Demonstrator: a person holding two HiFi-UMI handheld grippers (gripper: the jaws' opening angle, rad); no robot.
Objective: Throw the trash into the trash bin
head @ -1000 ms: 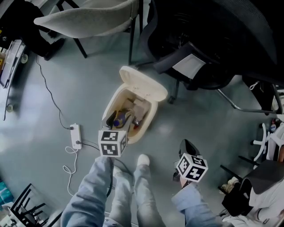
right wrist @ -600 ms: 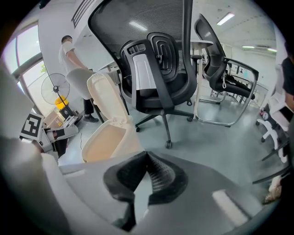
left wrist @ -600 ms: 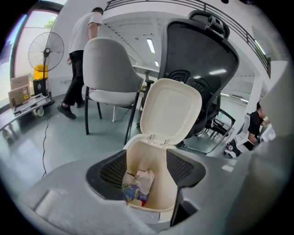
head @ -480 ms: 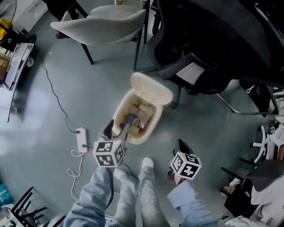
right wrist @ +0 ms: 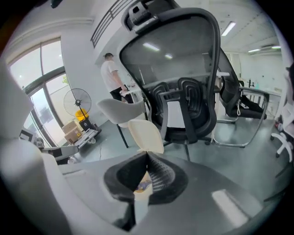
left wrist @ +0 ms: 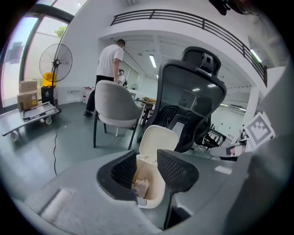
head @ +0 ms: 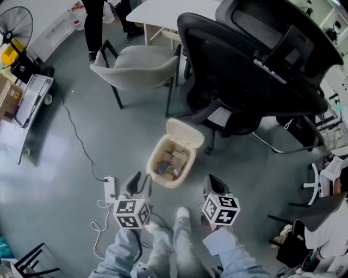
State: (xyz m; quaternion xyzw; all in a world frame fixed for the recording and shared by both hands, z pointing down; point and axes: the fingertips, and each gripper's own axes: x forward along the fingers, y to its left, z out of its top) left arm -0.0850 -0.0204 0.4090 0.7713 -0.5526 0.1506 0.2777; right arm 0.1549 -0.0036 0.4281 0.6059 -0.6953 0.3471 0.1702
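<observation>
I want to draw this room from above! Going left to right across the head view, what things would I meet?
Grey metal flat cart → white power strip → cream plastic trash bin with open lid → big black mesh office chair.

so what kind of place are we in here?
Most likely an office or lab workspace: a black mesh office chair and a grey shell chair by a white table, plus a pedestal fan.

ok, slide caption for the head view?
Cream plastic trash bin, lid open and trash inside, on the grey floor ahead of the left gripper (empty jaws have just been closing) and right gripper.
</observation>
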